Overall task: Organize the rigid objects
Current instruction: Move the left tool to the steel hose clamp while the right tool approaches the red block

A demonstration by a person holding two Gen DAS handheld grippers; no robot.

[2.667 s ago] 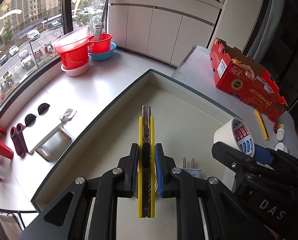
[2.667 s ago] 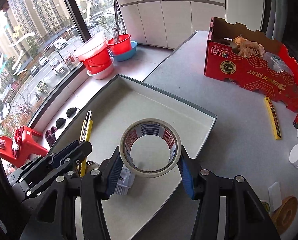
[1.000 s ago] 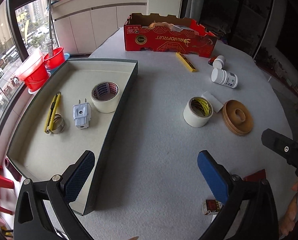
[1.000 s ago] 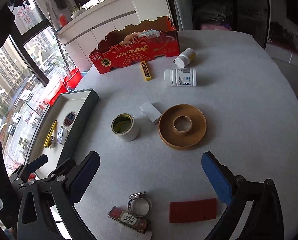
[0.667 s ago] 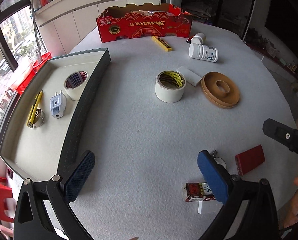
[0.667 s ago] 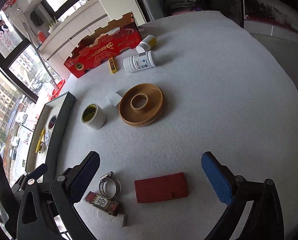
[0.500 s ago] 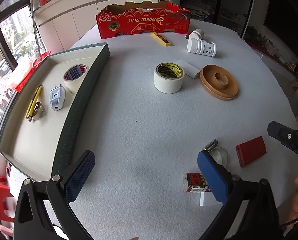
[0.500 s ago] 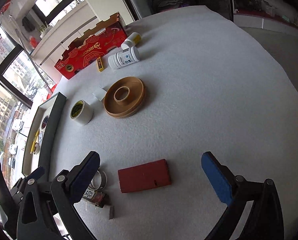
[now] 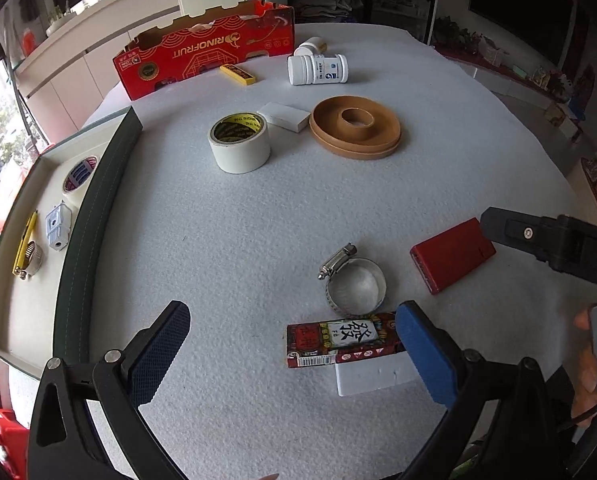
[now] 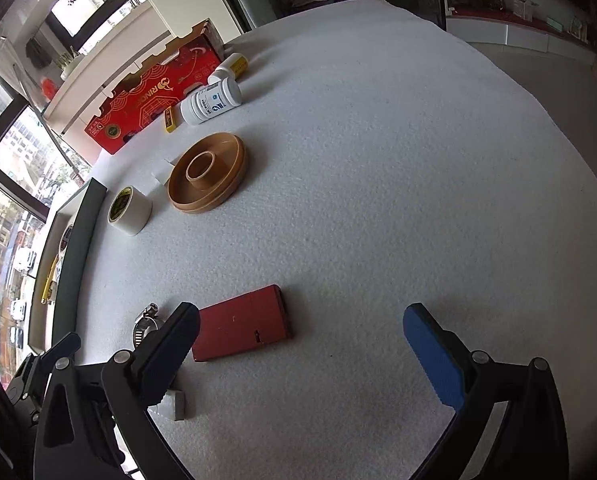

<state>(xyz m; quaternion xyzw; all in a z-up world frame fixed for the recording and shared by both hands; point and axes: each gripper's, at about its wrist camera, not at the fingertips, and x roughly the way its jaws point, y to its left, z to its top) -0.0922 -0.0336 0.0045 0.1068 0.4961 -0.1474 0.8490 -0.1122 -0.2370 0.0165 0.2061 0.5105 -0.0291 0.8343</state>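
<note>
Overhead, a round desk covered in white felt carries the scattered items, viewed from both wrist cameras. Along its left edge sits a dark-walled tray holding a yellow utility knife with a metal clamp ring against it, a white plug adapter and a roll of tape with red-and-blue print.

Toward the far edge stands a red cardboard box; just in front of it lie a yellow stick and two white bottles on their sides. Nearer the middle, a white tape roll with a yellow-and-black core stands beside a small white block, which touches a shallow round wooden dish.

At the near edge, the left tool hangs with its blue-padded fingers spread wide and empty. Its right pad overlaps one end of a red printed packet, which lies partly on a white foam block. A metal hose clamp sits just beyond the packet, touching it.

Right of the clamp lies a flat red case. The right tool hovers over the near edge, likewise spread wide and gripping nothing, its left finger near the case's near end. A person's fingers show at the far right of the left wrist view.
</note>
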